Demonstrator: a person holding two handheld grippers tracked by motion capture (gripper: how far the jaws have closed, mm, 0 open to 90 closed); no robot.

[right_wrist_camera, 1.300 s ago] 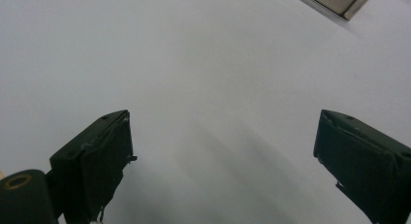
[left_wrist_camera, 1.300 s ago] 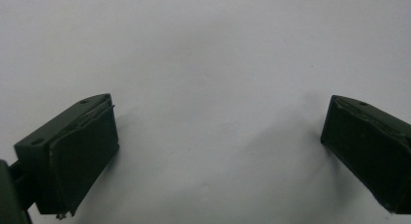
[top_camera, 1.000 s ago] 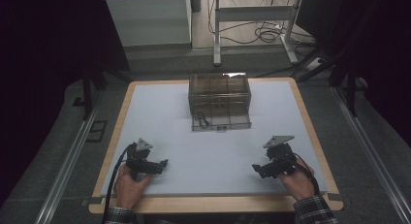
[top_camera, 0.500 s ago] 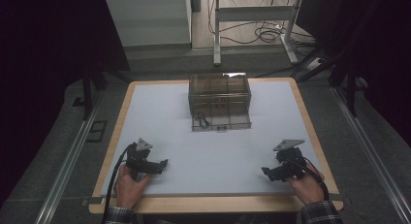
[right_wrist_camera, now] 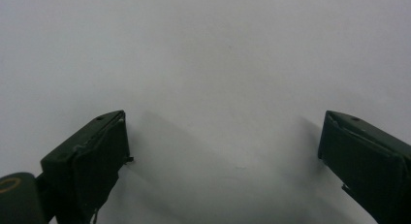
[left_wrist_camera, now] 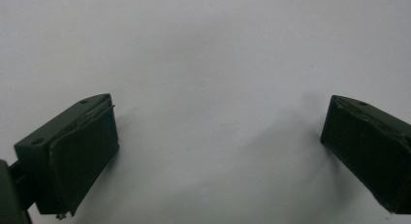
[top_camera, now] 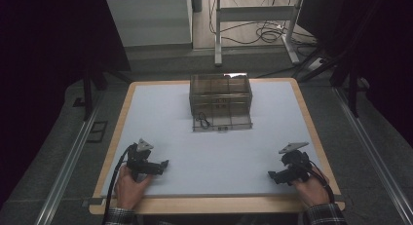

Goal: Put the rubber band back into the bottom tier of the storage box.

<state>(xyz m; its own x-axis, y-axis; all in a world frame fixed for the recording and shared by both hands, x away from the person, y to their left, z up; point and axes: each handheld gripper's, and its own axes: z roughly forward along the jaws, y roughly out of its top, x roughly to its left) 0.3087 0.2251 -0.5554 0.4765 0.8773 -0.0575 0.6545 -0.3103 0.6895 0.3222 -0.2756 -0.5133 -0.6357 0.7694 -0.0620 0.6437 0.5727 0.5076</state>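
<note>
Right now both tools sit low at the person's edge of the table (top_camera: 160,118), and the one thing to work on, a clear compartmented organiser box (top_camera: 220,101), stands well away from them toward the far edge, roughly midway across. The left gripper (top_camera: 164,163) lies to the near left of the box, the right gripper (top_camera: 271,175) to its near right, so the box is ahead of both and between their two lines of reach. Neither is clearly the nearer one; the left looks a shade closer, though the high view is too dim to be sure.

In the left gripper view the left gripper (left_wrist_camera: 218,151) has its jaws spread wide with nothing between them, just bare white tabletop. The right gripper (right_wrist_camera: 223,161) looks the same in the right gripper view: jaws wide apart, holding nothing.

The box's long axis runs across the table, its open front tray facing the person. A small dark item, perhaps a loop of wire (top_camera: 203,120), lies at the box's near left corner. Any reach would have to travel forward and inward toward the box.
</note>
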